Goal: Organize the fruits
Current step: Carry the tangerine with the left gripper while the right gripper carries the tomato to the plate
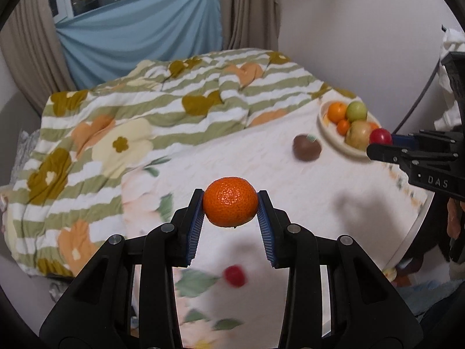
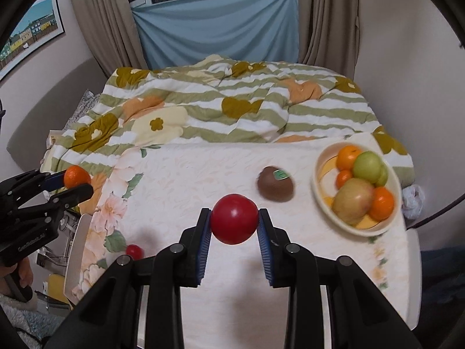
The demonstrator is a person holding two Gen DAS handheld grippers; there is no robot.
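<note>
Floral-cloth table beside a bed, bowl of fruit at its far right corner. Left gripper pinches a tangerine off the cloth, well left of the bowl; right gripper pinches a red fruit, nearer the bowl. Both look lifted for carrying to the bowl. Kiwi sits just left of the bowl, small red fruit far left, both still loose.

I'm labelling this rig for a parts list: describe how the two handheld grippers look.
Both grippers, left gripper and right gripper, are matte black plastic linkages with round silver pivot pins and jaws lined with ribbed blue pads. White lettering marks each body's side. A dark cable curves behind the right one.
</note>
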